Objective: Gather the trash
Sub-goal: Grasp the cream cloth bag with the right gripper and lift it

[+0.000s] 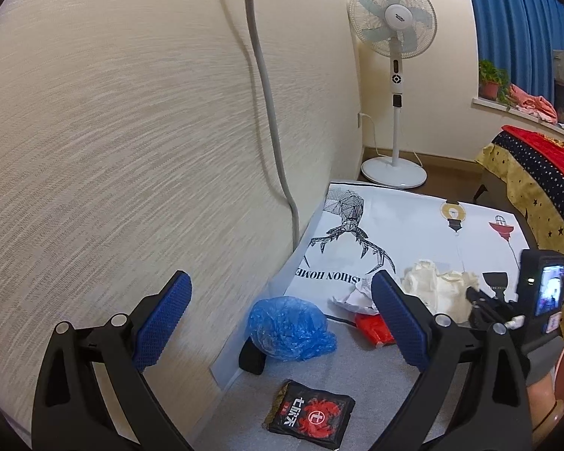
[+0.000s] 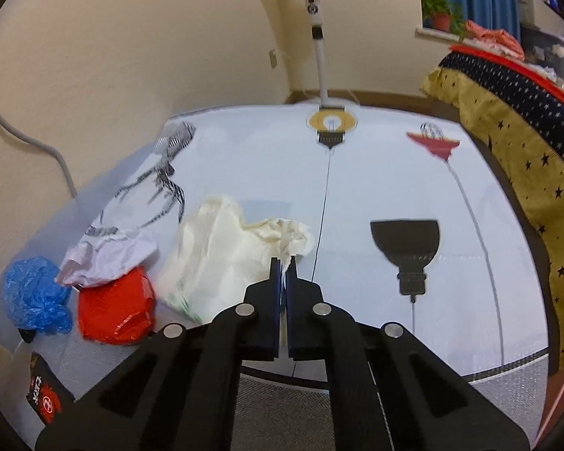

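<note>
Holding the cream plastic bag (image 2: 222, 248) by a pinch of its upper edge, your right hand-held gripper (image 2: 282, 263) has its jaws closed together with a thin fold of film caught between the pads. Only a small amount of material shows in the bite, so judge the grip as slight. Lift slowly and straight, and watch whether the fold slips out; if it does, reopen and take a deeper gather nearer the bag's bunched top.

Your left hand-held gripper (image 1: 282, 300) hangs with its jaws wide apart and nothing between them, above the litter by the wall. Use it to steady or spread the bag's mouth, if the bag is meant to receive the trash; that purpose is my reading, not something shown.

The trash lies on the printed bench (image 2: 357, 188) and the grey floor beside it. The blue plastic wad (image 1: 289, 330) sits nearest the wall, on a dark object I cannot identify. The crumpled white paper (image 2: 109, 255) rests partly over the red wrapper (image 2: 112, 308), both just left of the cream bag. The black sachet (image 1: 312, 417) with a red crab print lies apart, closest to you.

Take the paper before the wrapper beneath it.
</note>
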Action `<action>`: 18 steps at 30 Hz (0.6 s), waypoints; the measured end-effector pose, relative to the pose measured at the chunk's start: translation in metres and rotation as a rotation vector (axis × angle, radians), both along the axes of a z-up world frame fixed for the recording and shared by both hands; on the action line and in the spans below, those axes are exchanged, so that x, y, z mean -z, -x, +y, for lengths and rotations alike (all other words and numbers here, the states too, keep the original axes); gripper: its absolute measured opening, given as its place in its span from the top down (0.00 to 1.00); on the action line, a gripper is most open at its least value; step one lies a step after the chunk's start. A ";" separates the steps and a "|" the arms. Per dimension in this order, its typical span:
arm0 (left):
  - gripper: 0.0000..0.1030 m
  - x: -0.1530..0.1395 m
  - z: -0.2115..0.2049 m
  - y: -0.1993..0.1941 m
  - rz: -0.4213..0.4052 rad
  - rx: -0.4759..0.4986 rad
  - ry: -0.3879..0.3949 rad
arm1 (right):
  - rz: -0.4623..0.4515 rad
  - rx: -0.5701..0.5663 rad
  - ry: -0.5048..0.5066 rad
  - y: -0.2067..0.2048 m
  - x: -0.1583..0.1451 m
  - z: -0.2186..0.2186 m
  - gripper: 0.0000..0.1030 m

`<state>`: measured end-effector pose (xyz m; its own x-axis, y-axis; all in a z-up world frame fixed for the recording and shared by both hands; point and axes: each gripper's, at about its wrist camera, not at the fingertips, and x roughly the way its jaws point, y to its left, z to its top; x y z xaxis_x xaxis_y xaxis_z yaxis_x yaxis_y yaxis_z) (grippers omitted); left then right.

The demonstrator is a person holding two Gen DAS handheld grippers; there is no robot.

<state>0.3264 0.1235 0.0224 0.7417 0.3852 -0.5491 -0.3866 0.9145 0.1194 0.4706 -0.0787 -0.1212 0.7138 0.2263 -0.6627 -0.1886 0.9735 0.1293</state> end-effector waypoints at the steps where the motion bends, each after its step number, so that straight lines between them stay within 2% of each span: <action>1: 0.09 0.000 0.001 0.000 0.002 -0.002 0.004 | -0.019 -0.001 -0.003 0.004 -0.006 -0.001 0.98; 4: 0.10 0.001 0.004 -0.001 -0.004 -0.008 0.017 | -0.060 0.001 -0.004 0.013 -0.022 -0.005 0.98; 11: 0.09 -0.002 0.005 0.003 -0.075 0.006 0.076 | -0.129 -0.016 0.011 0.057 -0.082 -0.032 0.98; 18: 0.10 0.020 -0.014 -0.012 -0.111 0.073 0.127 | -0.160 -0.009 0.074 0.138 -0.145 -0.088 0.98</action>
<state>0.3388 0.1093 0.0020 0.8240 0.2610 -0.5029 -0.3232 0.9455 -0.0388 0.3330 -0.1671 0.0239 0.8099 0.1880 -0.5557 -0.2101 0.9774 0.0244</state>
